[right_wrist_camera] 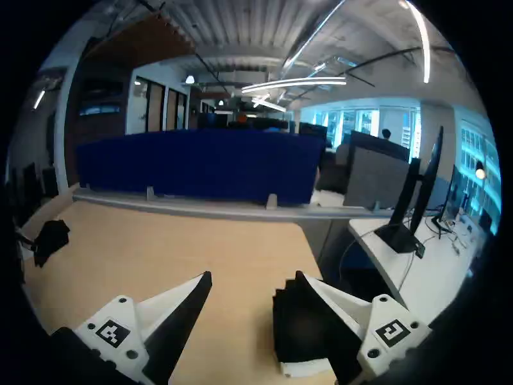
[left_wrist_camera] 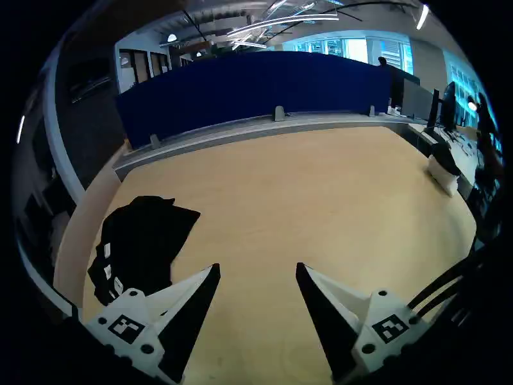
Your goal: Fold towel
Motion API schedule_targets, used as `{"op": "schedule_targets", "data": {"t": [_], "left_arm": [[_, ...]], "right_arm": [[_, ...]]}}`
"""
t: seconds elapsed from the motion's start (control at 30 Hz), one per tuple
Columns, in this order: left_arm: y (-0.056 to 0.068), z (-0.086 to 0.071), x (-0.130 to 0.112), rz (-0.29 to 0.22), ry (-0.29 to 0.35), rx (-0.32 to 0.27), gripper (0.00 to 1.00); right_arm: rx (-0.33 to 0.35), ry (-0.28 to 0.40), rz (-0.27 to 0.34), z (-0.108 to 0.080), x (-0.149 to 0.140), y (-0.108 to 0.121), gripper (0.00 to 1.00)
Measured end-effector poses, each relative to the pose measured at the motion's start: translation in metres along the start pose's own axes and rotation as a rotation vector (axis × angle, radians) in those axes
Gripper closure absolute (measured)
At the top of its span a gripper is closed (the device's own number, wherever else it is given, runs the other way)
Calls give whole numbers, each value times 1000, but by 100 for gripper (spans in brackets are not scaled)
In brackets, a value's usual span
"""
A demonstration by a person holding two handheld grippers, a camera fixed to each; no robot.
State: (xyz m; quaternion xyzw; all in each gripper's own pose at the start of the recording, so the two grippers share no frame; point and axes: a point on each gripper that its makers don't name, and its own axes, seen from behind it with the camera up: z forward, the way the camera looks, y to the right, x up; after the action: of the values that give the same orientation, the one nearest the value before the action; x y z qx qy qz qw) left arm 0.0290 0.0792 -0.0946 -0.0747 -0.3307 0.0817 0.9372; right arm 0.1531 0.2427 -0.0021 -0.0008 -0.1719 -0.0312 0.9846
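A crumpled black towel (left_wrist_camera: 141, 247) with small white tags lies on the wooden table (left_wrist_camera: 308, 192) near its left edge. My left gripper (left_wrist_camera: 256, 269) stands open just right of it, with nothing between the fingers. The same towel (right_wrist_camera: 50, 239) appears far off at the left in the right gripper view. My right gripper (right_wrist_camera: 253, 277) is open over the table's right end. A stack of folded black towels (right_wrist_camera: 298, 321) on a white base sits against the inner side of its right finger. That stack (left_wrist_camera: 444, 168) shows at the table's far right edge in the left gripper view.
A blue partition (left_wrist_camera: 256, 90) with a grey rail runs along the table's far edge. Beyond the right end stands a white desk (right_wrist_camera: 417, 276) with a monitor (right_wrist_camera: 423, 186). The table's middle is bare wood.
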Motion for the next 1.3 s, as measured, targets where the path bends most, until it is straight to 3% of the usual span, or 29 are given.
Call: {"op": "schedule_targets", "data": {"t": [0.2,0.4,0.5,0.7,1.0,1.3], "left_arm": [[-5,-2,5,-21,28,8,13],[-8,-4,10,-28,50,14,13],[-10,-3,13,-31,61,17,13],[-12,-1,21,-46,86,21,13],[-24,5,36,-72,131,33,13],[-39,8,55,-104,184,42,13]], "right_arm": [[19,175,60,-13,52,-26,0],[42,252,125,-18,73,-45,0],[45,275,132,-20,82,-58,0],[24,303,82,-17,99,-89,0],[-16,339,-1,-12,118,-160,0],[24,339,36,-11,114,-235,0]]}}
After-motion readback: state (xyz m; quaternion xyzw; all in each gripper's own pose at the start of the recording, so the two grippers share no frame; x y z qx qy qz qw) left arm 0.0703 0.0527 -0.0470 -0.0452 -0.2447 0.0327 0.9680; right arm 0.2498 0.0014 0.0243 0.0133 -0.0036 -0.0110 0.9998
